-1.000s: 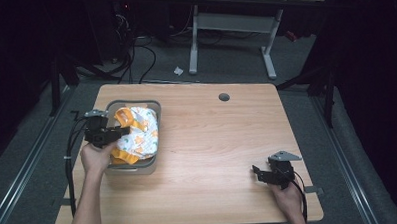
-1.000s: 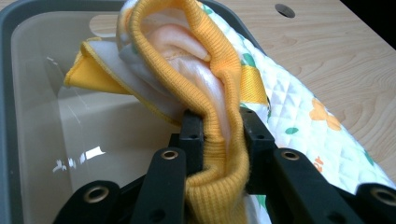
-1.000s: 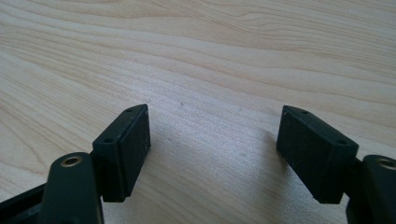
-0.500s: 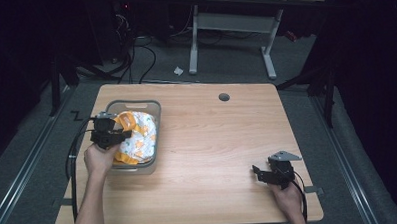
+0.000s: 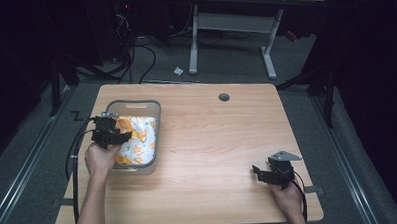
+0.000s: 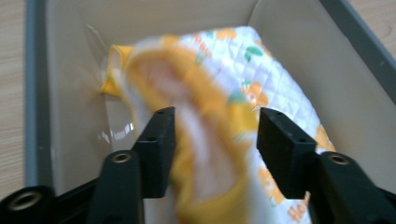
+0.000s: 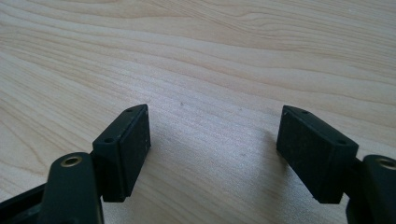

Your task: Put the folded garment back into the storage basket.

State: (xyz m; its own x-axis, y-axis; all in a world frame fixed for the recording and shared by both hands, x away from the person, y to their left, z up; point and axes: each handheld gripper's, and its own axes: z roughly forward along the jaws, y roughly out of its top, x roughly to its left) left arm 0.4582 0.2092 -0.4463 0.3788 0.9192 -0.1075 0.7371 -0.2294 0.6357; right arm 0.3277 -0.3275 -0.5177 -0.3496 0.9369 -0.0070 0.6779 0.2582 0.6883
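The left gripper (image 5: 118,136) is down inside the grey bin (image 5: 151,106) at the left side of the desk (image 5: 222,141), its jaws spread apart on either side of a raised orange-edged fold of the quilted cloth (image 6: 261,88); in the left gripper view (image 6: 212,140) the fold runs up between the two black jaws, but it is blurred and I cannot tell whether either jaw touches it, so the jaws read as released, not yet pinching; the placement suggests the fold is the chosen hold, since it stands proud of the rest of the cloth and offers an edge to close on

The cloth, white with orange and green print, lies bundled in the bin, filling most of its floor; its long axis follows the bin's long side, running from the near end by the person's left hand (image 5: 100,160) toward the far wall, with the orange border bunched at the near left

The right gripper (image 5: 268,173) sits low at the near right of the desk, well apart from the bin; in the right gripper view (image 7: 212,154) its jaws stand wide, holding nothing, over bare wood, probably parked out of the way while the left works
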